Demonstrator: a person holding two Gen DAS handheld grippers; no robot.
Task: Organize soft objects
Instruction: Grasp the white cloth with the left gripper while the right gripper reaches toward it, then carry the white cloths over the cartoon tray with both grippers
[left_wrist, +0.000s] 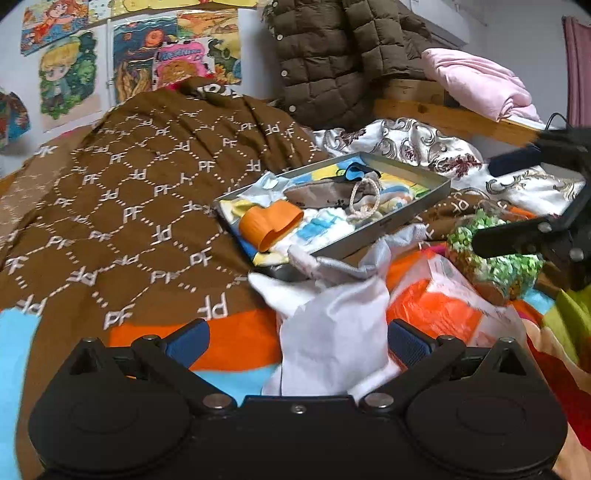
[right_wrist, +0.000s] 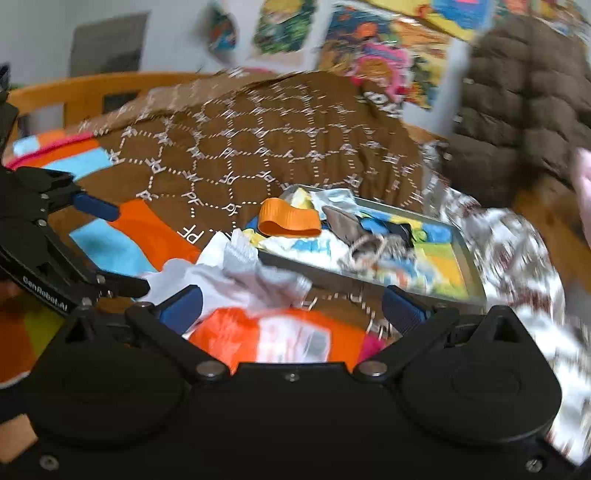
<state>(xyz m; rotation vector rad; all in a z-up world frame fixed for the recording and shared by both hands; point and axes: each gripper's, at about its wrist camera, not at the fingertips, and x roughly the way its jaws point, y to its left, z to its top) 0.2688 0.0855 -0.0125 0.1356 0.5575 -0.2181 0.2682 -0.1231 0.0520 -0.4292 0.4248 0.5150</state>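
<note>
A grey metal tray lies on the bed and holds several soft items: an orange band, a white-and-blue cloth, a tan pouch with a rope loop. A white cloth lies in front of the tray, between the wide-open fingers of my left gripper. My right gripper is open over an orange plastic bag; the view is blurred. The tray also shows in the right wrist view. The right gripper appears at the right edge of the left wrist view, near a green-patterned bundle.
A brown patterned blanket covers the bed's left and middle. A white floral quilt lies behind the tray. A brown puffer jacket hangs at the back, a pink blanket lies on a wooden rail. The orange bag sits right of the white cloth.
</note>
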